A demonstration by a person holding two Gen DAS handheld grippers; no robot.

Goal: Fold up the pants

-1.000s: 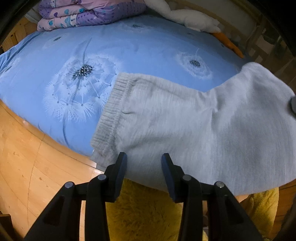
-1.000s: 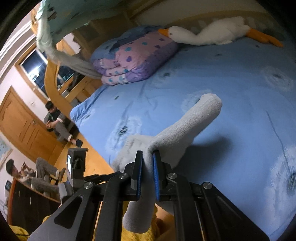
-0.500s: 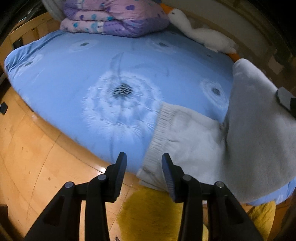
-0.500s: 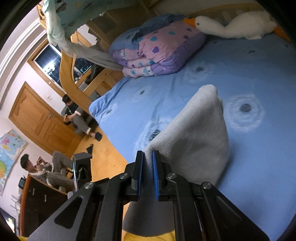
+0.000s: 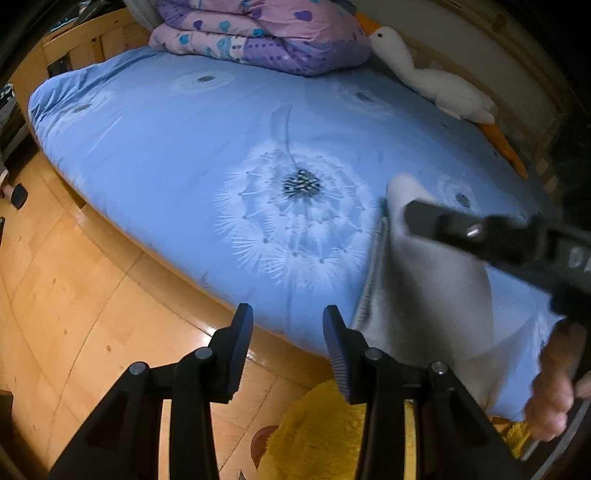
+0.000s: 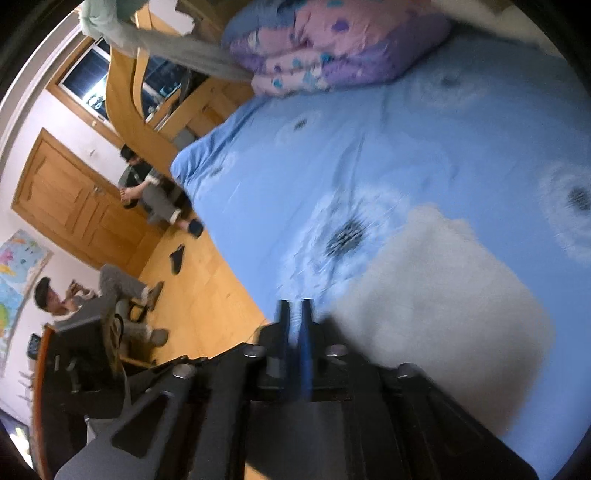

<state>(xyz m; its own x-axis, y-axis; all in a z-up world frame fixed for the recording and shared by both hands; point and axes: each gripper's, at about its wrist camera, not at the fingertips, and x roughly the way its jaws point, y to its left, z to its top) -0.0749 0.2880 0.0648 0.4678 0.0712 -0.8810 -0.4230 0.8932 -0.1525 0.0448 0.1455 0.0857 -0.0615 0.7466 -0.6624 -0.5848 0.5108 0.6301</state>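
The grey pants lie folded over at the near edge of the blue bed, their ribbed waistband at the left edge. My left gripper is open and empty, left of the pants, over the bed edge. My right gripper has its jaws close together with no cloth seen between them; the view is blurred. The pants lie to its right. The right gripper's body crosses over the pants in the left wrist view.
A folded purple quilt and a white goose toy lie at the far side of the bed. Wooden floor and a yellow fluffy thing are below. Two seated people are near a wooden door.
My right gripper has swung the pants leg over to the left, laid it onto the rest and no longer holds cloth. My left gripper has drifted left, off the pants.
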